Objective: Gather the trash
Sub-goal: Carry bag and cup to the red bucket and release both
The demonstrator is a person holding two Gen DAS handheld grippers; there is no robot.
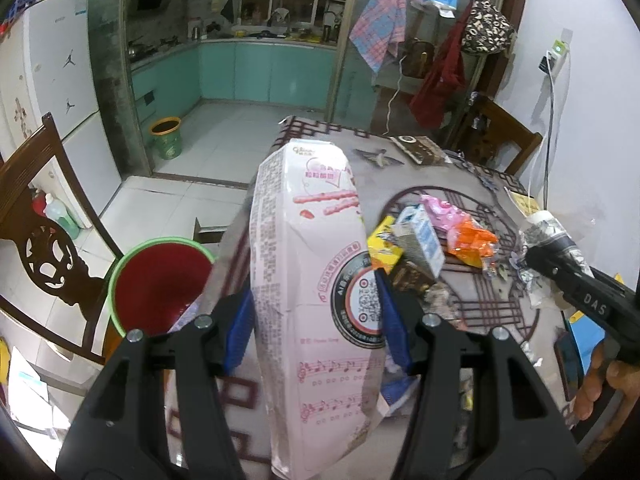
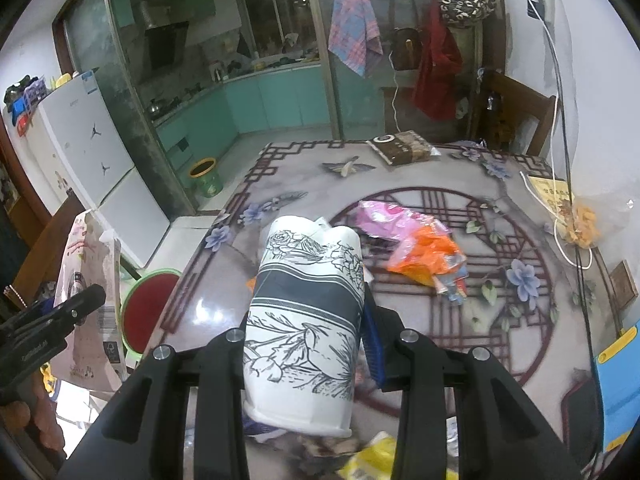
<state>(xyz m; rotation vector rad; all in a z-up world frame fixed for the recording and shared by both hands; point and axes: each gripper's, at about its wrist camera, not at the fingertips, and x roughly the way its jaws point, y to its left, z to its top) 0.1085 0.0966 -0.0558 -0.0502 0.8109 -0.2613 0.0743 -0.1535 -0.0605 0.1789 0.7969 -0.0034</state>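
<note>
Left wrist and right wrist views: two pieces of trash held, bin waiting at the table's edge

Left wrist view. Item one: the left gripper, its blue pads clamped on both sides of a pink snack box. The box stands upright between the jaws and looks dented, held low on its body so that its top reaches out ahead. Item two: a red bin with a green rim, on the floor beside the table's left edge and below the box; its mouth faces up, which suits dropping things in from above. Item three: a patterned table carrying the rest of the litter, namely a yellow wrapper, a small blue-and-white carton and pink and orange wrappers heaped together near the middle. Item four: the right gripper, entering from the right with a printed cup in its tip; a hand shows beneath it.

Right wrist view. Item one: the right gripper, closed on a crushed paper cup, white with black flower drawings, its rim end pointing away and its base toward the camera. Squeezed flat, it sits firmly between the pads. Item two: the left gripper, at the left edge with the pink box, just beside the bin. Item three: the pink and orange wrappers, not yet collected, on the table.

Judgement: both loads appear bound for the bin, the box nearer to it.
</note>
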